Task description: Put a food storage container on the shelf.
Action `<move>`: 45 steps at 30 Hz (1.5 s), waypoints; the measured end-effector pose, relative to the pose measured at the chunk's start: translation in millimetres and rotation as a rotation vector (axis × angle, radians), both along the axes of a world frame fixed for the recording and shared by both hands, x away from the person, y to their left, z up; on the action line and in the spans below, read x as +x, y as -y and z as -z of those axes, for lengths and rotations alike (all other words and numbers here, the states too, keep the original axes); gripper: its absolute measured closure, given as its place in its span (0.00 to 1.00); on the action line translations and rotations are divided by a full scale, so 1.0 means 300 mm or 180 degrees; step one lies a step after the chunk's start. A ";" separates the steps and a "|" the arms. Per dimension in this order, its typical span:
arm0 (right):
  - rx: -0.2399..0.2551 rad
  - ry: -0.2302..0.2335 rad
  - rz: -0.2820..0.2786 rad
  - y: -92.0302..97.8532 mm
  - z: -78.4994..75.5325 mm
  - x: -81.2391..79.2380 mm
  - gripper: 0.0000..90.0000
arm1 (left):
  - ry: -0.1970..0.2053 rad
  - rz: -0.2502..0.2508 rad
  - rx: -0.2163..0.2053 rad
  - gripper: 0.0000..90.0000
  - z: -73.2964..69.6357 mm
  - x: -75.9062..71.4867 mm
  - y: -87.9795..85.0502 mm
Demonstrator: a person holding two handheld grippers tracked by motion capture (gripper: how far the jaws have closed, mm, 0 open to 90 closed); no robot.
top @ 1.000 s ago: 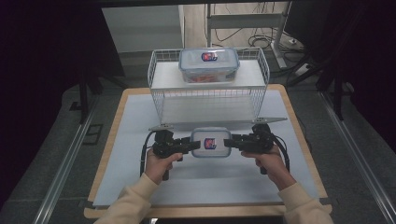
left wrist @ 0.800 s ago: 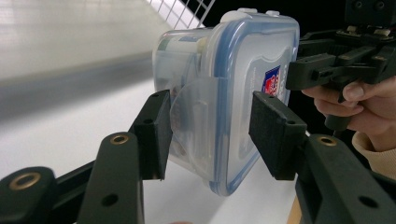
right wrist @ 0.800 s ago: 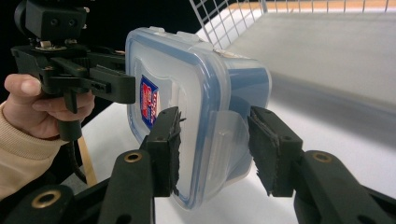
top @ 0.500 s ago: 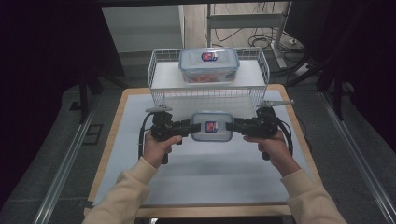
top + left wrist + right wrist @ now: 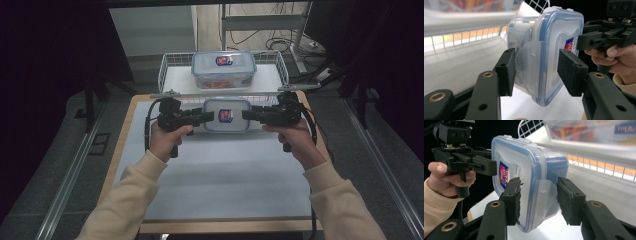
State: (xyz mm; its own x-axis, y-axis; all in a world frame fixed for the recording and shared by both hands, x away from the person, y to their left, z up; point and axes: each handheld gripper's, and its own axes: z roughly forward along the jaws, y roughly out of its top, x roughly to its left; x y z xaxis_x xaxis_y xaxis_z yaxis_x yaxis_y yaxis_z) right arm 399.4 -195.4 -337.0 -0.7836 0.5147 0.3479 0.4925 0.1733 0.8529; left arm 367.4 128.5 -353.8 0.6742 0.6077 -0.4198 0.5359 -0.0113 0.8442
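Observation:
A clear lidded food container (image 5: 226, 116) with a blue seal and a red-blue label hangs above the white table top, just in front of the wire basket (image 5: 162, 75). My left gripper (image 5: 210, 116) is shut on its left end clip and my right gripper (image 5: 246, 115) on its right end clip. In the left gripper view the jaws of that gripper (image 5: 536, 72) straddle the clip of the container (image 5: 549, 45). The right gripper view has its gripper (image 5: 539, 200) clamped the same way on the container (image 5: 529, 167), with the other hand beyond.
A second, similar container (image 5: 223, 69) with orange contents sits inside the basket on its white floor. The wooden-edged table (image 5: 215, 175) stretches toward the person. Dark floor, metal rails and cables surround the table.
Both grippers have carried the container away from the person and upward, from mid-table to just in front of the basket's front wall.

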 end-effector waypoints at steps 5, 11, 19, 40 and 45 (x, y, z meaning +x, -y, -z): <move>0.0041 0.0029 -0.0020 -0.007 -0.041 0.028 0.61 | 0.0044 -0.0023 0.0004 0.56 -0.050 0.022 -0.007; 0.0069 0.0066 -0.0019 -0.017 -0.104 0.065 0.61 | 0.0075 -0.0047 0.0003 0.56 -0.120 0.059 -0.017; 0.0070 0.0134 -0.0037 -0.023 -0.193 0.136 0.61 | 0.0168 -0.0065 0.0010 0.56 -0.211 0.131 -0.021; -0.0010 0.0079 -0.0018 -0.039 -0.335 0.397 0.60 | 0.0085 -0.0098 -0.0174 0.56 -0.300 0.384 -0.035; 0.0030 -0.0035 -0.0024 -0.040 -0.324 0.472 0.60 | -0.0019 -0.0157 -0.0210 0.56 -0.292 0.443 -0.033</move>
State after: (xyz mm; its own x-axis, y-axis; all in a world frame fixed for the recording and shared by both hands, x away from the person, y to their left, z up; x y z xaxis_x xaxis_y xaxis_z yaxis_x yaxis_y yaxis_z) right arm 541.1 -183.5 -239.7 -0.7836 0.5055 0.3612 0.5005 0.1692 0.8491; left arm 500.3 138.4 -266.1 0.6413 0.6111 -0.4640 0.5396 0.0708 0.8390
